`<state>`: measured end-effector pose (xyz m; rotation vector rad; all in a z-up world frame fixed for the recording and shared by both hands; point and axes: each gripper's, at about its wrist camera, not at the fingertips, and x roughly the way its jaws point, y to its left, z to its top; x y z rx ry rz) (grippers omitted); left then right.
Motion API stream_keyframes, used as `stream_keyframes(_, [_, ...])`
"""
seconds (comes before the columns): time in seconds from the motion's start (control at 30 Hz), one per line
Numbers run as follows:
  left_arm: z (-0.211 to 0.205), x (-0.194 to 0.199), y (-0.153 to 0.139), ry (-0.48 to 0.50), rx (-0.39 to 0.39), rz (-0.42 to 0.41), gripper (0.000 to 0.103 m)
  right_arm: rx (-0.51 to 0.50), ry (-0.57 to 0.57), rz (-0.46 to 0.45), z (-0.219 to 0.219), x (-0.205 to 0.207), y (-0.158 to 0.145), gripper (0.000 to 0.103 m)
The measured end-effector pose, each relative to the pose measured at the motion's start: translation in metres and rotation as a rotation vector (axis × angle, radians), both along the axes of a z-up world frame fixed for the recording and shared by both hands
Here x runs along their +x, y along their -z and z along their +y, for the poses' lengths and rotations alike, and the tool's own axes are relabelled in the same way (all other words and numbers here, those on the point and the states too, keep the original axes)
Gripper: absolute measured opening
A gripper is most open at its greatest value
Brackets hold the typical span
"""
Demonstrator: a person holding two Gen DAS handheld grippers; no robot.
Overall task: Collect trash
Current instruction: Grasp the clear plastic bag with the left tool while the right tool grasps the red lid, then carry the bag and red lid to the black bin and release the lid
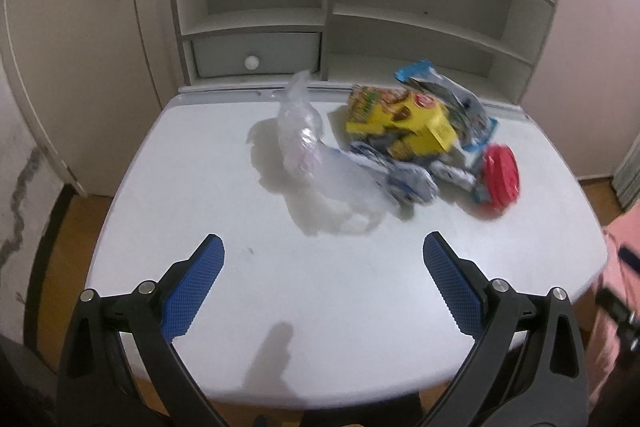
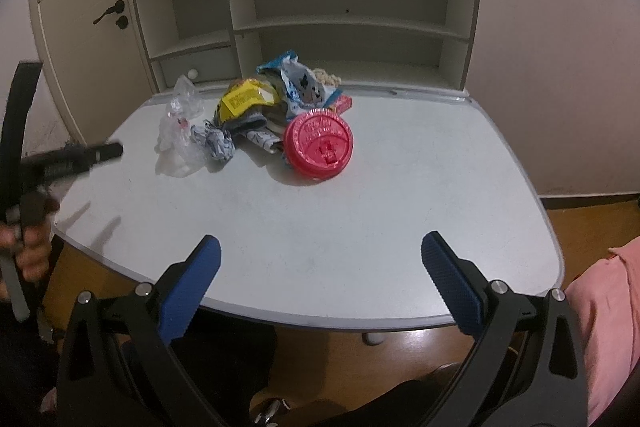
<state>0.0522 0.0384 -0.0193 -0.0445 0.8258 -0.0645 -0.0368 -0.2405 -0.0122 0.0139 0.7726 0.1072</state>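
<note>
A heap of trash lies on the white desk point(image 1: 320, 287) toward its back. It holds a clear plastic bag point(image 1: 308, 147), a yellow snack wrapper point(image 1: 404, 119), a blue-and-white wrapper point(image 1: 452, 99), crumpled foil pieces point(image 1: 404, 183) and a red plastic lid point(image 1: 502, 179). The same heap shows in the right wrist view, with the red lid point(image 2: 319, 143), yellow wrapper point(image 2: 244, 99) and clear bag point(image 2: 180, 131). My left gripper point(image 1: 323, 267) is open and empty, short of the heap. My right gripper point(image 2: 320, 267) is open and empty over the desk's front edge point(image 2: 320, 319).
A white shelf unit point(image 1: 360, 19) with a small drawer point(image 1: 256, 55) stands at the back of the desk. A door point(image 1: 76, 47) is on the left. The left hand with its gripper handle point(image 2: 60, 163) shows at the left of the right wrist view. Wooden floor point(image 2: 580, 227) lies around.
</note>
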Motion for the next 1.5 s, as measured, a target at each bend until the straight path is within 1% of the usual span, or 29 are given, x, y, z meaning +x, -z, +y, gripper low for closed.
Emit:
stream_keyframes(0.1, [0.009,0.036,0.004,-0.022,-0.02,0.04,0.097,0.006,-0.004,0.033,-0.003,0.008,0.013,0.097])
stream_keyframes(0.13, [0.009,0.052,0.006,-0.035,-0.011,0.05,0.097,0.007,-0.004,0.047,-0.004,0.012,0.017,0.097])
stream_keyframes(0.2, [0.006,0.085,0.013,-0.055,0.043,0.064,0.097,0.01,-0.001,0.067,-0.005,0.017,0.024,0.097])
stream_keyframes(0.23, [0.006,0.097,0.016,-0.057,0.051,0.073,0.097,0.012,0.003,0.077,-0.007,0.02,0.028,0.097])
stream_keyframes(0.37, [0.012,0.136,0.035,-0.068,0.015,0.122,0.096,0.023,0.013,0.099,-0.011,0.029,0.036,0.097])
stream_keyframes(0.4, [0.013,0.143,0.04,-0.076,0.033,0.132,0.092,0.029,0.013,0.106,-0.012,0.032,0.038,0.097])
stream_keyframes(0.43, [0.014,0.145,0.043,-0.078,0.041,0.134,0.088,0.039,0.013,0.115,-0.012,0.037,0.04,0.097])
stream_keyframes(0.47, [0.014,0.147,0.046,-0.072,0.043,0.132,0.07,0.051,0.008,0.123,-0.012,0.042,0.042,0.097])
stream_keyframes(0.5, [0.016,0.147,0.049,-0.06,0.035,0.134,0.044,0.059,0.0,0.13,-0.011,0.048,0.043,0.097])
stream_keyframes(0.53, [0.018,0.146,0.051,-0.044,0.018,0.144,0.03,0.061,-0.007,0.133,-0.009,0.055,0.043,0.097])
stream_keyframes(0.6, [0.026,0.141,0.05,-0.041,-0.018,0.136,0.027,0.037,-0.021,0.135,-0.004,0.075,0.043,0.097])
stream_keyframes(0.67, [0.031,0.127,0.042,-0.036,-0.016,0.1,0.026,0.028,-0.036,0.139,-0.002,0.094,0.042,0.097])
stream_keyframes(0.77, [0.037,0.098,0.026,-0.024,0.015,0.046,0.026,0.058,-0.062,0.167,-0.003,0.13,0.043,0.097])
stream_keyframes(0.87, [0.047,0.074,0.013,-0.008,0.0,0.019,0.026,0.09,-0.074,0.209,-0.003,0.164,0.047,0.097])
stream_keyframes(0.97, [0.047,0.052,0.003,0.005,0.02,-0.016,0.026,0.131,-0.081,0.246,-0.001,0.191,0.053,0.097])
stream_keyframes(1.07, [0.042,0.042,-0.001,0.04,0.012,-0.025,0.026,0.169,-0.067,0.284,0.0,0.208,0.06,0.097])
stream_keyframes(1.13, [0.035,0.04,-0.001,0.055,0.023,-0.032,0.026,0.178,-0.061,0.289,0.001,0.213,0.062,0.097])
stream_keyframes(1.17, [0.031,0.038,-0.001,0.061,0.027,-0.033,0.026,0.184,-0.059,0.295,0.002,0.214,0.063,0.086])
stream_keyframes(1.2, [0.028,0.036,-0.001,0.07,0.026,-0.032,0.026,0.195,-0.06,0.301,0.001,0.215,0.064,0.079])
stream_keyframes(1.27, [0.018,0.032,-0.002,0.091,0.021,-0.031,0.026,0.229,-0.049,0.301,-0.003,0.212,0.061,0.078])
stream_keyframes(1.33, [0.008,0.026,-0.004,0.114,0.024,-0.04,0.026,0.234,-0.049,0.279,-0.006,0.203,0.053,0.078])
stream_keyframes(1.4, [-0.002,0.021,-0.008,0.14,0.021,-0.049,0.026,0.239,-0.043,0.243,-0.012,0.188,0.04,0.078])
stream_keyframes(1.5, [-0.027,0.012,-0.014,0.198,0.018,-0.063,0.026,0.246,-0.023,0.204,-0.031,0.16,0.025,0.078])
